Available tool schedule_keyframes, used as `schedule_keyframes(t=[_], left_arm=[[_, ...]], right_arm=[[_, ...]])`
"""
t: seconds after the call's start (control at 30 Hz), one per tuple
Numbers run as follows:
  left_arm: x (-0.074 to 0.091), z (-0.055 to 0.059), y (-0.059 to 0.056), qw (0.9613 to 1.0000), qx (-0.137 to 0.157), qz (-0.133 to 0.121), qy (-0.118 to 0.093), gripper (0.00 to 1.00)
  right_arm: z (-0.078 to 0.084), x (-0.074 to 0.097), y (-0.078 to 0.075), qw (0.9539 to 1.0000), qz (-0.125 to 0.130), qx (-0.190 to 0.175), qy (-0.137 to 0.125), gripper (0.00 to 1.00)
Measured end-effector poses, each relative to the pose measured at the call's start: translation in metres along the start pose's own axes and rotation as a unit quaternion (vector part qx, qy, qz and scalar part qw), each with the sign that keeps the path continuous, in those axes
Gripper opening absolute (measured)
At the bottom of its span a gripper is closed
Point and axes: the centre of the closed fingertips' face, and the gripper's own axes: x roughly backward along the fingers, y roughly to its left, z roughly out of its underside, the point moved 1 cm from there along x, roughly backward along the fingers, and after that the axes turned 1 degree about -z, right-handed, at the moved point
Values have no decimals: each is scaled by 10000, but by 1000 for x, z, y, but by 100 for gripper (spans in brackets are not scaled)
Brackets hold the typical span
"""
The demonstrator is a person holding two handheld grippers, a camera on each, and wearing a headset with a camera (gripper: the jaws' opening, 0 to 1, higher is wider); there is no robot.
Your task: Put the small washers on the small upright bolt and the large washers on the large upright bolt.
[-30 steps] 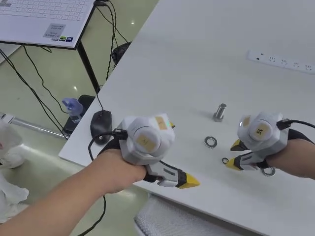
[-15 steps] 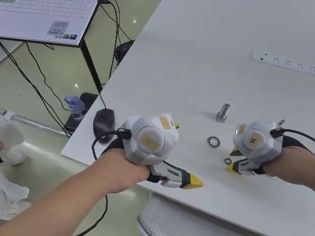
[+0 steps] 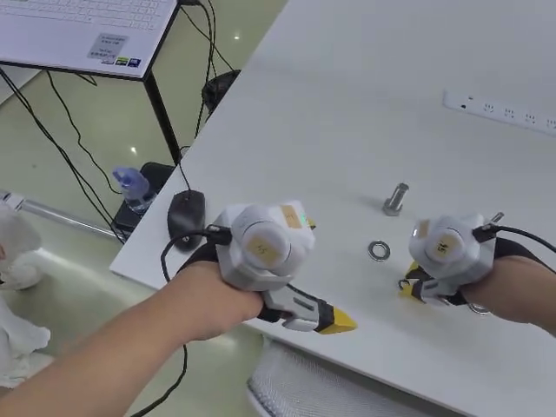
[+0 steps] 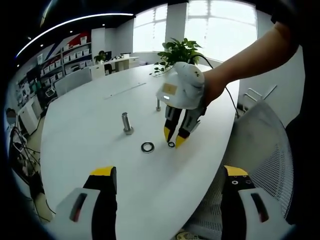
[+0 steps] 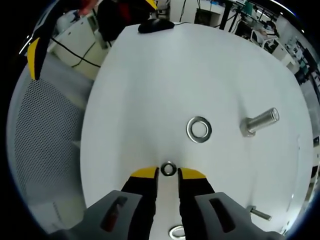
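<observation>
Right hand-held gripper (image 5: 168, 173): jaws narrowly apart, tips flanking small washer (image 5: 168, 168) flat on counter (image 5: 140, 90). From it, large washer (image 5: 199, 129) at 1 o'clock, large bolt (image 5: 259, 121) at 2 o'clock. Left hand-held gripper (image 4: 169, 172): jaws wide, empty.

In the head view the right gripper (image 3: 408, 280) and its hand (image 3: 517, 287) cover part of a washer (image 3: 475, 307) and most of the small bolt (image 3: 496, 217); laptop (image 3: 78, 30) and power strip (image 3: 499, 113) run off the frame; whether the jaws grip the small washer (image 5: 168, 168) cannot be told
</observation>
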Motion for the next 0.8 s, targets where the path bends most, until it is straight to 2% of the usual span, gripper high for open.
schedule_keyframes(t=[0.13,0.23,0.27,0.37,0.5,0.67,0.8], left_arm=[[0,2,-1,10000,20,5,2,86],[0,3,-2,10000,45,12,9,85],[0,3,-2,10000,45,10,14,85],[3,2,-2,10000,23,-18,-2,84],[5,2,0,10000,50,-72,-13,84],[6,3,-1,9999,101,-105,-6,83],[3,1,-6,9999,80,-94,-22,82]], right_arm=[[-1,-1,-1,9996,9,-4,293,14],[-1,-1,-1,9991,34,66,419,14],[-1,-1,-1,9989,50,-36,463,14],[0,-1,-1,9989,89,22,464,13],[0,1,-3,9990,-6,-397,180,13],[3,4,0,9991,-43,-356,215,13],[6,11,-4,9990,-29,-422,171,12]])
